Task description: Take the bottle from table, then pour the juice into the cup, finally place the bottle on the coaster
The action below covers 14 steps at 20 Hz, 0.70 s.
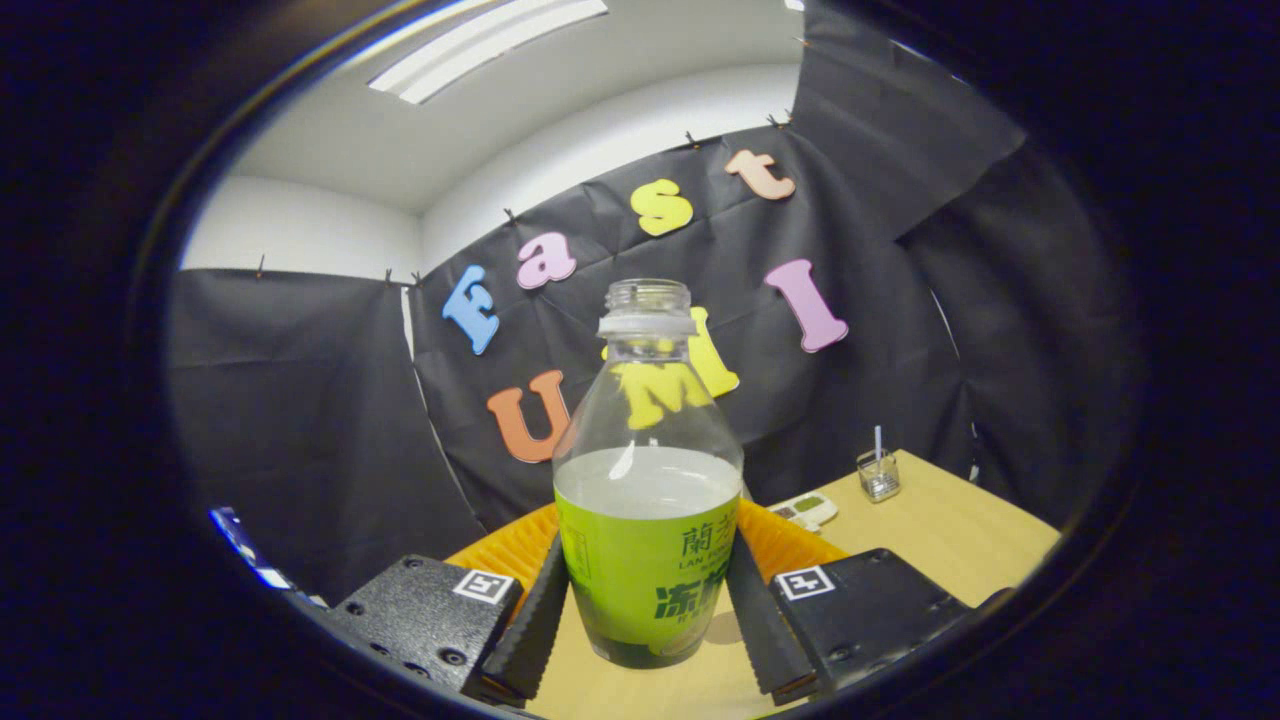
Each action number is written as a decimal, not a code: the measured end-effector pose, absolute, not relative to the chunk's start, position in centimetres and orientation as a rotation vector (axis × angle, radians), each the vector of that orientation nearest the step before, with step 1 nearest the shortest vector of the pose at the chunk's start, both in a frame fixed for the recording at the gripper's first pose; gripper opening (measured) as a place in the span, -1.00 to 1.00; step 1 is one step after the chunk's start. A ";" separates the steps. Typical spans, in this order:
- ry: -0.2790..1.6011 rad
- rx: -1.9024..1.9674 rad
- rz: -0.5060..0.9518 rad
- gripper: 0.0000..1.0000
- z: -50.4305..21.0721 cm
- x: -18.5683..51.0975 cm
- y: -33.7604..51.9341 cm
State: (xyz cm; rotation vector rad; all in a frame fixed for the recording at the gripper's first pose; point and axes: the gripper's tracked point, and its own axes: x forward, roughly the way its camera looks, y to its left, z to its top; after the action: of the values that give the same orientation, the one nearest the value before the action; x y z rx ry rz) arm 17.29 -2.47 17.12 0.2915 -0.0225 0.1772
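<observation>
Bottle (648, 420): green label (630, 590) carries dark print. Gripper (648, 560) fingers press its sides; a square coded tag (483, 586) on each finger base.

A clear bottle (648, 470) wrapped in a lime-green label with dark green and white print is seen between the fingers. An orange ribbed coaster (520, 545) lies behind it on the pale wood-grain counter (950, 530). Beyond, a clear cup (879, 476) holds a white straw (878, 442).

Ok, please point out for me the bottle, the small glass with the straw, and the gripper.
bottle (648, 560): gripper view, on its green label.
small glass (879, 478): gripper view, on its clear side wall.
gripper (648, 625): gripper view, midway between its fingertips, which press the bottle's sides.
</observation>
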 end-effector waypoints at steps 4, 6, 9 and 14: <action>-0.006 0.138 0.117 0.63 16.6 18.5 -1.4; 0.006 0.095 0.077 0.63 15.1 19.8 -1.7; 0.004 0.130 0.098 0.63 11.8 22.5 -1.3; 0.051 0.153 0.095 0.63 4.5 27.5 -1.6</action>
State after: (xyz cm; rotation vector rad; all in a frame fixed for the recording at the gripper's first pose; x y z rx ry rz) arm 27.46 -1.62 4.54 0.1530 0.0511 0.0946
